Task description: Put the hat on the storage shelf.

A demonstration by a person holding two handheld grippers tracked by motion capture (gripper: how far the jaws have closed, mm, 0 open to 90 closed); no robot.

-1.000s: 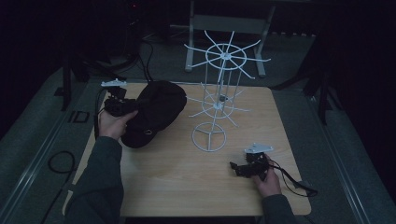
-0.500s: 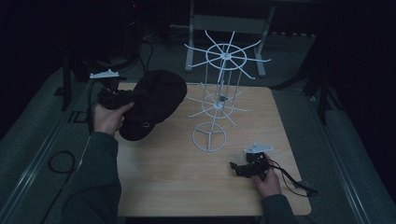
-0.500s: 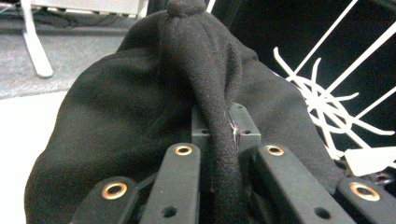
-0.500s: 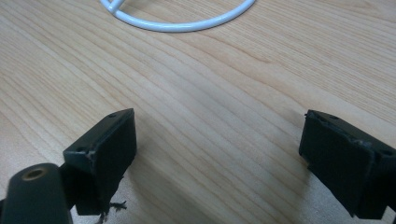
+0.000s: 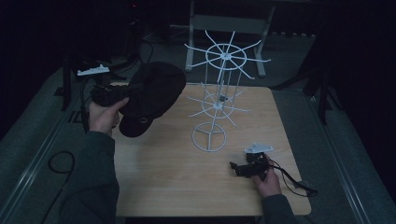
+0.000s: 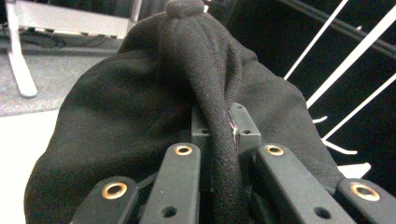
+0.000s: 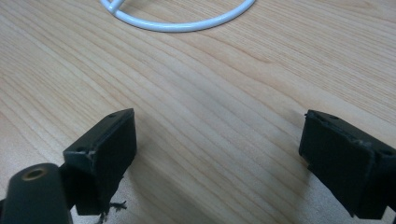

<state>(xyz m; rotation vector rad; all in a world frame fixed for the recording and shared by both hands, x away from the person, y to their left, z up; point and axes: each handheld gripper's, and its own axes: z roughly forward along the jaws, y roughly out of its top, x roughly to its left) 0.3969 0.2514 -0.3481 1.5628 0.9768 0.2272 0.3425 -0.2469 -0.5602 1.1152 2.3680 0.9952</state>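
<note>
Now the left gripper [image 5: 122,99] is holding the black cap [image 5: 152,95] with jaws clamped on its fold, so aiming it carefully at the white rack [image 5: 223,93] seems wise, while the right gripper [image 7: 219,158] is resting with jaws wide apart.

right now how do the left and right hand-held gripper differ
The left hand-held gripper is shut on a fold of the black cap; the right hand-held gripper is open, with nothing between its jaws. The left is raised at the table's left edge; the right sits low over the wood near the white wire rack's base. Each is held in one hand.
</note>
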